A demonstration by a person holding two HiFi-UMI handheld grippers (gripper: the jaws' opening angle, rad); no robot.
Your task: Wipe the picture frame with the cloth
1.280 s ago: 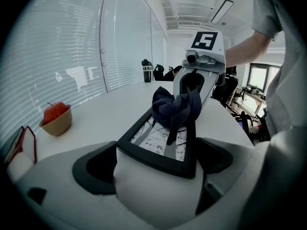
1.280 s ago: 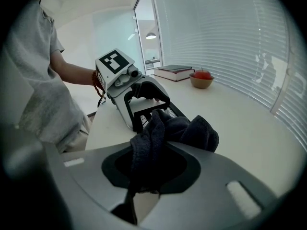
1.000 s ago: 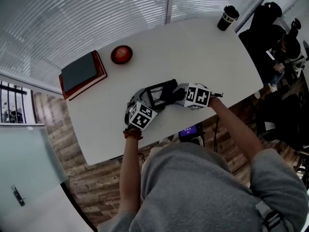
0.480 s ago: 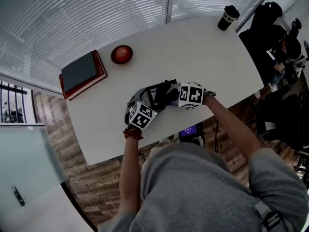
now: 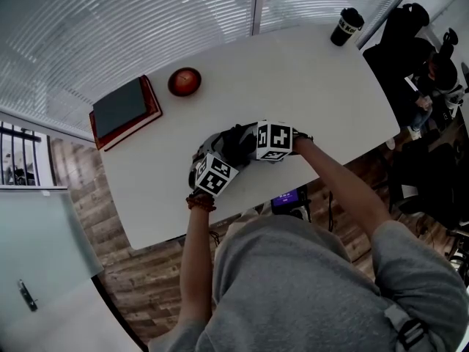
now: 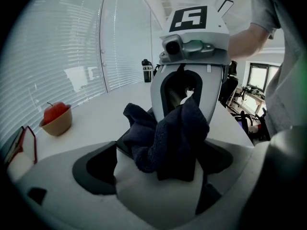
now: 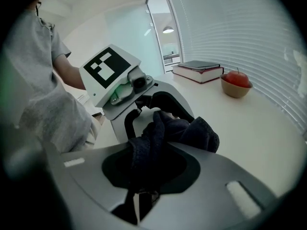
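In the head view the dark cloth [image 5: 237,142] lies bunched over the picture frame, which it and the grippers almost wholly hide. My right gripper [image 5: 253,144] is shut on the cloth and presses it toward my left gripper [image 5: 220,155]. In the left gripper view the cloth [image 6: 169,137] hangs in front of the right gripper's body [image 6: 188,56]. A dark edge of the picture frame [image 6: 121,144] shows just left of it, between my left jaws. The right gripper view shows the cloth [image 7: 160,140] wedged between that gripper's jaws.
On the white table [image 5: 308,79] a red book stack [image 5: 124,111] and a bowl with an apple [image 5: 185,82] sit at the back left. A dark cup [image 5: 345,26] stands at the far right corner. A seated person [image 5: 425,64] is beyond the table's right edge.
My right gripper has slid left with the cloth across the picture frame, which showed before and is now covered. The left gripper has stayed put.
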